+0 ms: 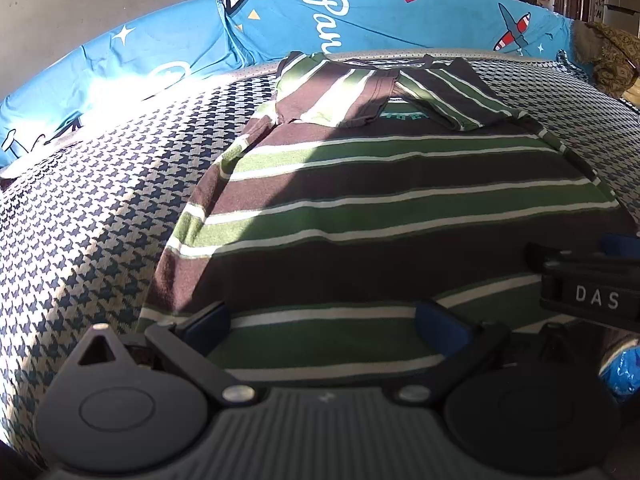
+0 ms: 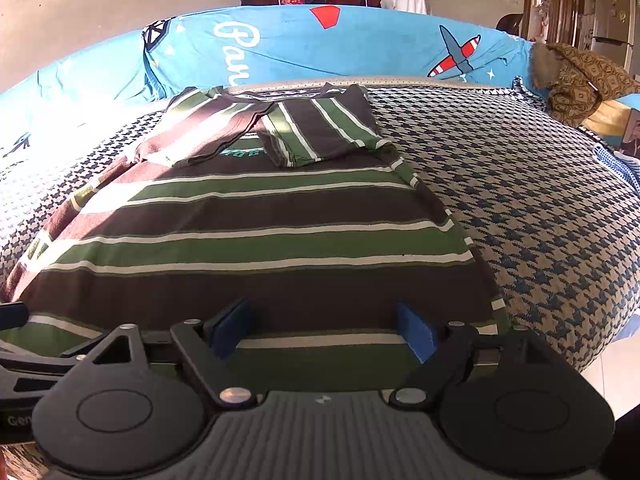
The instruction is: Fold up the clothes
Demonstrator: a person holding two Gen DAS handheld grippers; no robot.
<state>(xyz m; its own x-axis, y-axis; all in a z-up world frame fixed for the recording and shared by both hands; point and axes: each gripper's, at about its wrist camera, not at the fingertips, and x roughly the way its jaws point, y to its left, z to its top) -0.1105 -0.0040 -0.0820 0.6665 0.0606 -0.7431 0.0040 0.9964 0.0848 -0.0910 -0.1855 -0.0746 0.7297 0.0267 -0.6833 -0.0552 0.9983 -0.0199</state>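
A T-shirt [image 1: 360, 184] [image 2: 256, 236] with brown, green and white stripes lies flat on the houndstooth bed cover [image 1: 80, 208] [image 2: 540, 200]. Both sleeves are folded inward over the chest at the far end. My left gripper [image 1: 324, 322] hovers open over the shirt's near hem on the left side, blue pads wide apart with nothing between them. My right gripper [image 2: 324, 328] stands open the same way over the near hem toward the right. Part of the right gripper's body shows at the right edge of the left wrist view.
A blue printed sheet [image 1: 360, 12] [image 2: 320, 44] covers the raised back behind the shirt. A brown patterned cloth heap [image 2: 576, 80] sits at the far right corner. The bed's right edge drops to a pale tiled floor [image 2: 616, 376]. Strong sunlight falls on the left side.
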